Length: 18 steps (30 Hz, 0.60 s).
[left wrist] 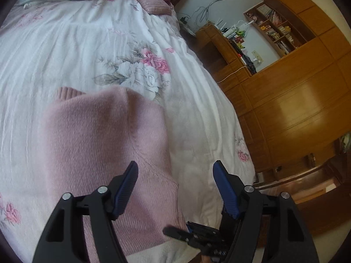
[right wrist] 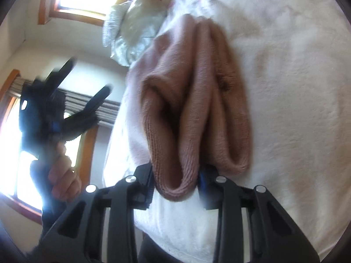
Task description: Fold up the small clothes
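Your left tongs (left wrist: 175, 168) hang spread wide and empty above the pink knit sweater (left wrist: 105, 144), which lies on the flowered bedspread (left wrist: 87, 50). Your right tongs (right wrist: 175, 179) pinch a bunched fold at the sweater's near edge.

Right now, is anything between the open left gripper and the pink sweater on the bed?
Nothing visible. The left gripper hangs open directly above the pink sweater, while the right gripper already clamps its bunched edge.
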{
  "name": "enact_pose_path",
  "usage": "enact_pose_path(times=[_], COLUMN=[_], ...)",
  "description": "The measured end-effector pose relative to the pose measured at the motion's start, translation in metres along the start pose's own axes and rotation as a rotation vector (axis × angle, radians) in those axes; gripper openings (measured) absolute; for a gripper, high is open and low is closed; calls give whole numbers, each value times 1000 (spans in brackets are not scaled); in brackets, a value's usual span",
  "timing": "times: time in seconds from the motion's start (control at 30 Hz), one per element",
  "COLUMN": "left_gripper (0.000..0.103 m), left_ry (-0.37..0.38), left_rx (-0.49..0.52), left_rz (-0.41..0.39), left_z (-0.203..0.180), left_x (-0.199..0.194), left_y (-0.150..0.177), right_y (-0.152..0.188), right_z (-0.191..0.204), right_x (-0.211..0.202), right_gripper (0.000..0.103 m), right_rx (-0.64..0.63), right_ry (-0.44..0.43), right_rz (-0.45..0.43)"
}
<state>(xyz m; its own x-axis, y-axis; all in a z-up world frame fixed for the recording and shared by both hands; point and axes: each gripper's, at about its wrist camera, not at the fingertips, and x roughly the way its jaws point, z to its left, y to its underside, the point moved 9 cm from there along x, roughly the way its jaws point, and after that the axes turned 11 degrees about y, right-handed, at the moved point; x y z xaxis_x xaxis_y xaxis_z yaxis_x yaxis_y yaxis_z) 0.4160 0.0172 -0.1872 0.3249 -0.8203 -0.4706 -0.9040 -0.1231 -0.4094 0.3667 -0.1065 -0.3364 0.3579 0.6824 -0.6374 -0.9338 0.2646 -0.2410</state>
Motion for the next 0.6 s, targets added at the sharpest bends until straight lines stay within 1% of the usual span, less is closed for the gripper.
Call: enact_pose_path(times=[0.07,0.1,0.13,0.2,0.27,0.33,0.4,0.47,0.5,0.57,0.6], left_gripper=[71,71,71,71,71,71,71,71,71,72,72], left_ry=[56,74,96,149,187,195,186,171,169,166,168], left_rx=[-34,-36,-34,-42,-73,-102,-122,-131,-134,-133,-133], left_rz=[8,15,22,27,12,7,12,14,19,30,34], left_z=[8,11,13,16,24,33,41,46,47,49,50], left_x=[-5,-5,-6,-8,-10,-9,-7,-7,-7,-6,-6], left_y=[18,27,37,53,67,78,87,94,97,101,103], right_y=[1,0,-5,-23,-43,-60,-79,-85,-87,-87,-88], right_z=[-6,-6,-5,-1,9,22,30,28,27,38,41], right_x=[-4,-11,-22,-43,-51,-39,-15,12,25,41,44], right_gripper=[31,40,49,51,54,58,60,60,59,46,27], right_rx=[12,13,10,1,-13,-50,-79,-93,-91,-134,-155], right_ry=[-33,-53,-68,-48,-36,-19,56,145,182,179,191], right_rz=[24,28,8,-64,-84,-43,5,79,107,138,137])
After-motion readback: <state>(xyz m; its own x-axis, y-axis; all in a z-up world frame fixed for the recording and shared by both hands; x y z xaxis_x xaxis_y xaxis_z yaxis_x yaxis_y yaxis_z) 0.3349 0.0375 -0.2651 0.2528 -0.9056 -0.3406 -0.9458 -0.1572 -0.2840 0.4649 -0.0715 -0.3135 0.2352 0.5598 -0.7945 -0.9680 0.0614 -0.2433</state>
